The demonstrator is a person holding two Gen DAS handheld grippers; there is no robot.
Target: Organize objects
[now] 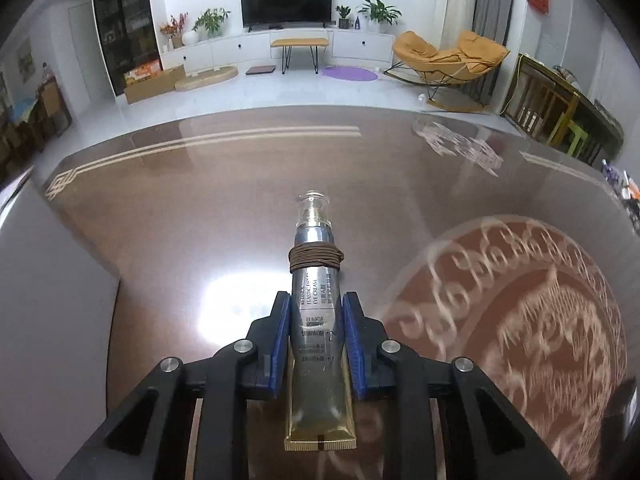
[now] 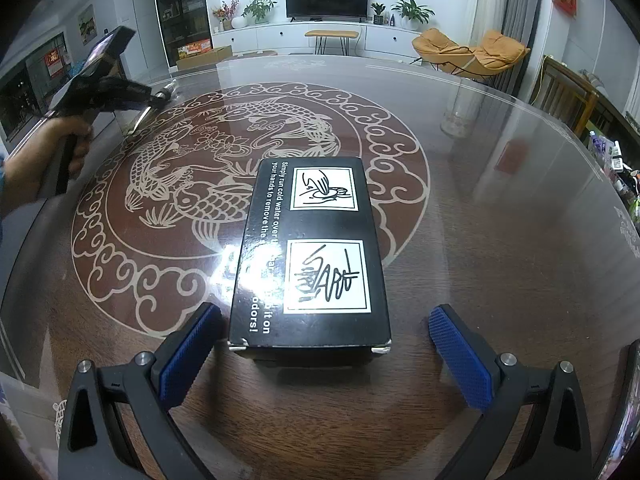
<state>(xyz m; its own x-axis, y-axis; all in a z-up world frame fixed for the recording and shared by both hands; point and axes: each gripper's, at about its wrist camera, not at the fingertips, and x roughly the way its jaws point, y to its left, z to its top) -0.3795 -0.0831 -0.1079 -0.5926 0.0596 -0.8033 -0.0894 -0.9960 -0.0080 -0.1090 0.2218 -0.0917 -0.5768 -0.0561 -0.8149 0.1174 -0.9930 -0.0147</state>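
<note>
A glossy brown table (image 2: 500, 240) bears a pale fish medallion (image 2: 248, 152). The left gripper (image 1: 316, 300) is clamped on a silver eye cream tube (image 1: 316, 308) (brown cord (image 1: 316, 258) wound round its neck, clear cap pointing away), held above the tabletop. The right gripper (image 2: 324, 320) stands wide open, its 2 blue pads either side of a black box (image 2: 316, 256) lying flat on the table, not touching it.

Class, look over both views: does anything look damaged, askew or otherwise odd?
Two small things. The eye cream tube clamped in the left gripper has a brown cord wound around it below the pump, which is unusual. The black box on the table shows scuffed, whitened corners at its near end.
</note>
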